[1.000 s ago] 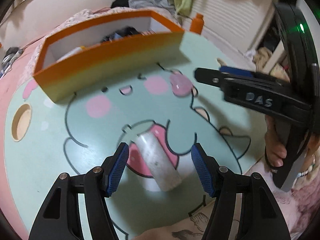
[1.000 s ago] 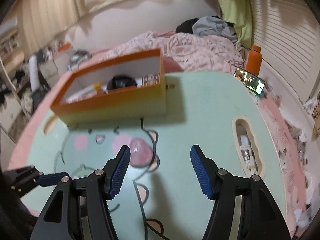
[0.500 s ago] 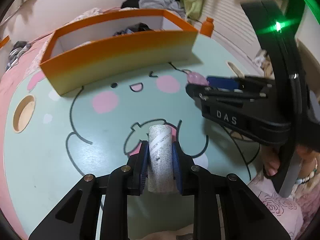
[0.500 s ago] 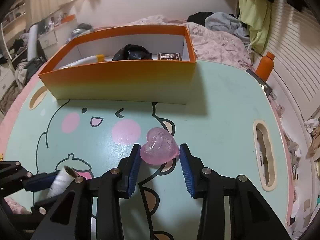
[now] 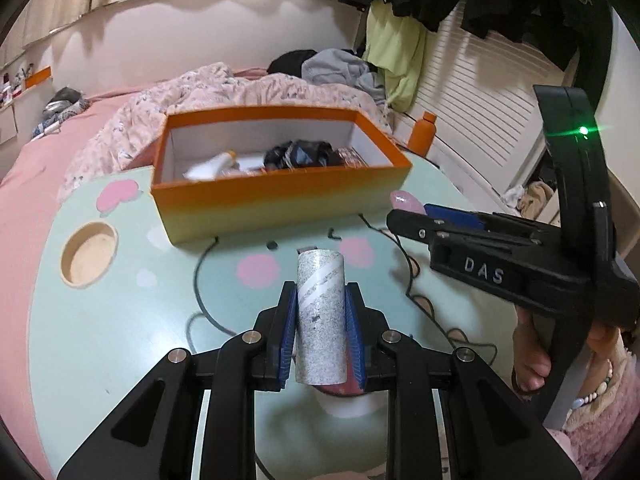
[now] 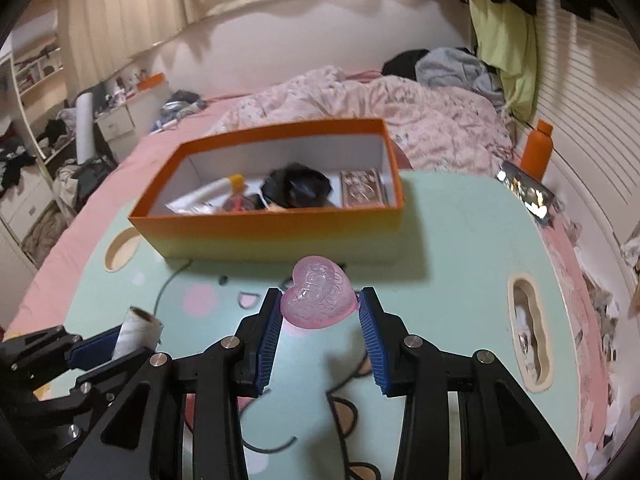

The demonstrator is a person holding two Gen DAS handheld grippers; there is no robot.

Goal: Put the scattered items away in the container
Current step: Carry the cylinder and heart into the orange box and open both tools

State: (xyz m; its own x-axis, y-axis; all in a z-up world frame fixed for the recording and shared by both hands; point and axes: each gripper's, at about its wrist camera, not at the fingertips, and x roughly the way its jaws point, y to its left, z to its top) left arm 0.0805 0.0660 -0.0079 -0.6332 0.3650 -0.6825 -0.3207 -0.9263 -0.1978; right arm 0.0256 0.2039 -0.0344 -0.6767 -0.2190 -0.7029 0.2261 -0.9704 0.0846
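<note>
My left gripper [image 5: 320, 304] is shut on a grey speckled cardboard tube [image 5: 321, 316], held above the mint table [image 5: 120, 320]. The same tube [image 6: 138, 332] shows at the lower left of the right wrist view. My right gripper [image 6: 319, 304] is shut on a pink translucent heart [image 6: 318, 298], lifted off the table; that heart [image 5: 406, 202] peeks past the right gripper's fingers in the left wrist view. An orange open box [image 5: 280, 196] stands behind both, holding a white tube, a dark bundle and a small patterned pack. The box [image 6: 272, 232] lies just beyond the heart.
The table has a round cup hole [image 5: 89, 255] at the left and an oblong recess [image 6: 528, 330] at the right. An orange bottle [image 6: 538, 152] and a phone [image 6: 526, 194] sit at the far right edge. A bed with pink bedding lies behind.
Both grippers went from open to shut, the left on the tube, the right on the heart. Both objects have since risen off the table and the box interior has come into view.
</note>
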